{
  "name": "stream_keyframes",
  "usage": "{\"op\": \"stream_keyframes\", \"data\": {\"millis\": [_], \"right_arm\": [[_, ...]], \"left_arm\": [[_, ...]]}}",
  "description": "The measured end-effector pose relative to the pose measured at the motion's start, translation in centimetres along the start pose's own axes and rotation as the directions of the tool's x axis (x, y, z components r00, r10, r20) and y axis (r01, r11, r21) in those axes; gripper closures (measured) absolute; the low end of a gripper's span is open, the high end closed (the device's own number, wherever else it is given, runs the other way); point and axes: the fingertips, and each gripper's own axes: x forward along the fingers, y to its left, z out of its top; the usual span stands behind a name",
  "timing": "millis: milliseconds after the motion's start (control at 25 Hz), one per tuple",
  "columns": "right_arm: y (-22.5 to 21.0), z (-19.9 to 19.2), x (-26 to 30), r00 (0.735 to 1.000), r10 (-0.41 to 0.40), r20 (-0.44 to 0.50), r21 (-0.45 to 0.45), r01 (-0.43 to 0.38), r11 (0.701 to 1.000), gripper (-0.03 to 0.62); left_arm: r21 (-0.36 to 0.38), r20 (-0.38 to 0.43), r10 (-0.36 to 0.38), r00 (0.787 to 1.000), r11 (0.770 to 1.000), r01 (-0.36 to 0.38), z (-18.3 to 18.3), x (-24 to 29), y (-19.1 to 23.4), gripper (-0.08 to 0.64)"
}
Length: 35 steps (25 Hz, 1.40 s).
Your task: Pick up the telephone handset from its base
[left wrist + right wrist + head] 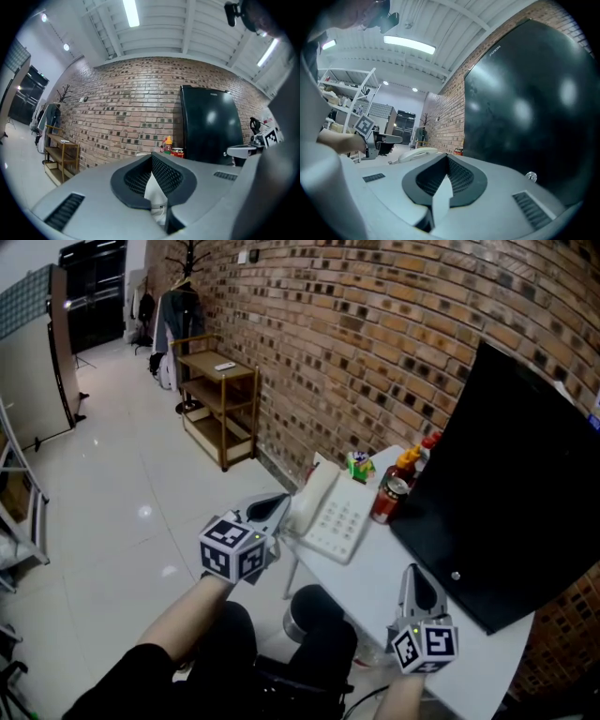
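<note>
A white telephone base (343,521) with a keypad lies on the white table (375,582), and its white handset (315,493) rests along its left side. My left gripper (279,507) is shut and empty at the table's left edge. Its tip is close beside the handset's near end; whether it touches I cannot tell. My right gripper (415,572) is shut over the table's near right part, with nothing held. The right gripper view shows the handset (414,153) lying on its base, with the left gripper (378,139) behind it.
A tall black cabinet (511,488) stands on the table's right side. Sauce bottles (405,465), a red can (388,499) and a small green cube (359,465) stand behind the phone. A wooden shelf (221,401) stands along the brick wall, above glossy floor.
</note>
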Motion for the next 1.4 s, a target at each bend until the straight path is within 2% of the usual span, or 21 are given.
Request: {"op": "stream_keyframes", "data": {"millis": [80,120,240,320,400,520,760,920,1080,1280,1400], "right_arm": [[-0.1,0.1,0.0,1.000,0.000,0.003,0.018,0.000,1.000,0.584],[-0.2,0.1,0.1,1.000,0.000,0.005,0.026,-0.001,1.000,0.584],[-0.4,0.0,0.2,1.000,0.005,-0.001,0.035,-0.005,0.999,0.584],[-0.4,-0.2,0.3,1.000,0.008,-0.008,0.035,-0.008,0.999,0.584],[-0.3,-0.2,0.4,1.000,0.002,-0.014,0.038,-0.002,0.999,0.584],[-0.3,-0.1,0.3,1.000,-0.001,-0.006,0.040,0.001,0.999,0.584],[-0.4,0.0,0.3,1.000,0.000,0.000,0.040,0.000,0.999,0.584],[-0.4,0.1,0.2,1.000,-0.016,-0.009,0.043,0.017,0.999,0.584],[-0.4,-0.1,0.3,1.000,0.001,0.005,0.053,-0.001,0.999,0.584],[-0.4,-0.1,0.2,1.000,-0.005,-0.005,0.055,0.005,0.998,0.584],[-0.3,-0.2,0.3,1.000,0.005,-0.007,0.048,-0.004,0.999,0.584]], "left_arm": [[-0.018,-0.023,-0.007,1.000,1.000,0.006,-0.2,1.1,-0.1,0.555],[-0.028,-0.031,-0.003,0.999,1.000,0.002,-0.1,1.7,-0.2,0.516],[-0.020,-0.086,0.033,0.996,0.999,-0.034,-0.3,4.0,-0.1,0.458],[0.005,-0.180,0.051,0.982,0.999,-0.050,-1.2,6.0,0.1,0.321],[0.017,-0.263,0.064,0.963,0.998,-0.062,-1.9,7.7,0.3,0.245],[0.013,-0.325,0.072,0.943,0.997,-0.072,-2.5,9.4,0.7,0.242],[0.022,-0.387,0.079,0.919,0.997,-0.077,-4.2,11.1,0.6,0.242],[-0.019,-0.438,0.074,0.896,0.996,-0.092,-5.3,11.7,0.2,0.311],[0.001,-0.448,0.095,0.889,0.994,-0.106,-5.4,11.8,0.4,0.313],[-0.052,-0.426,0.062,0.903,0.994,-0.093,-5.2,11.4,-0.1,0.319],[-0.045,-0.368,0.085,0.926,0.993,-0.109,-4.2,10.4,0.5,0.321]]}}
